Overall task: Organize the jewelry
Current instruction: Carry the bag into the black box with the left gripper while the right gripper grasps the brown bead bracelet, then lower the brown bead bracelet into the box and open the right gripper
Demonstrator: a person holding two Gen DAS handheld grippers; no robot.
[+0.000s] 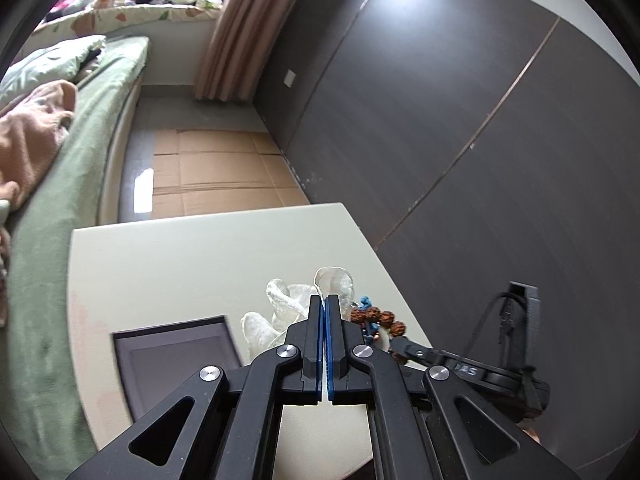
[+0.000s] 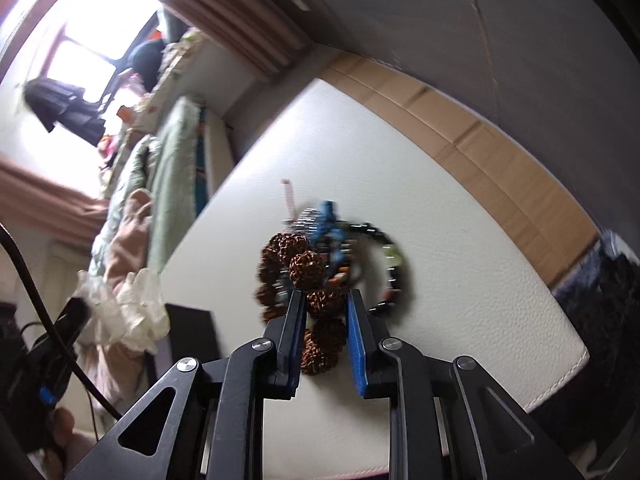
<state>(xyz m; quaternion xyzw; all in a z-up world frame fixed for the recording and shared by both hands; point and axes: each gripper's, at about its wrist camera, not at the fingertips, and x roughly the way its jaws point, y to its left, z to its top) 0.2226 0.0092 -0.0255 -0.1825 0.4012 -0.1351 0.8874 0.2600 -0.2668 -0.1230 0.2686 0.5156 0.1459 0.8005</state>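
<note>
My left gripper is shut on a crumpled clear plastic bag and holds it over the white table. The bag also shows in the right wrist view. My right gripper is shut on a bracelet of brown knobbly seed beads, which also shows in the left wrist view. A dark bead bracelet and a blue cord piece hang tangled with it, blurred. An open dark jewelry box lies on the table left of the left gripper.
A bed with green cover and pink cloth lies left of the table. A dark panelled wall stands to the right. Flattened cardboard covers the floor beyond the table. A curtain hangs at the back.
</note>
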